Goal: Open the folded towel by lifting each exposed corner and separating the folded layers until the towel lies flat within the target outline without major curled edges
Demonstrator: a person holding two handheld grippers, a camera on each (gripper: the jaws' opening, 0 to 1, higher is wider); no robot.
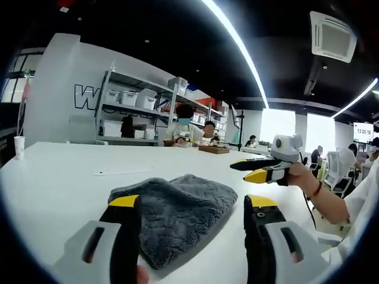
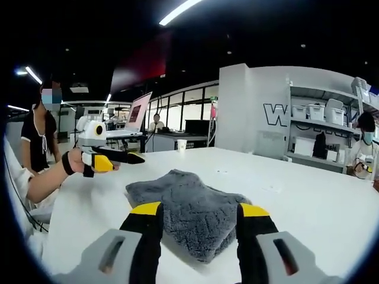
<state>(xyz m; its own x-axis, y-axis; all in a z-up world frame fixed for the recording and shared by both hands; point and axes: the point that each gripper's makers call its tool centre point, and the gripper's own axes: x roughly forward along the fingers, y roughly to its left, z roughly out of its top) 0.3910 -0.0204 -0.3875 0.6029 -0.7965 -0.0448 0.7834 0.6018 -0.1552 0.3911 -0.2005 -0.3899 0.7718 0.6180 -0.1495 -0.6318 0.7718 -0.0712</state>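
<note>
A grey fluffy towel [image 1: 177, 207] lies folded on the white table [image 1: 59, 183], one corner pointing toward me. In the left gripper view, my left gripper [image 1: 192, 202] is open, its yellow-tipped jaws standing on either side of the towel's near part with nothing held. My right gripper [image 1: 251, 170], held in a hand, hovers to the right of the towel, above the table. In the right gripper view, the towel [image 2: 195, 213] lies just beyond my open right gripper [image 2: 200, 210]. The left gripper [image 2: 118, 160] hangs at the left, beside the towel's far corner.
A paper cup [image 1: 19, 147] stands at the table's far left edge. A thin flat marking [image 1: 118, 171] lies on the table beyond the towel. People sit at the far side near a wooden box [image 1: 213, 149], and shelves with bins [image 1: 136, 100] stand behind.
</note>
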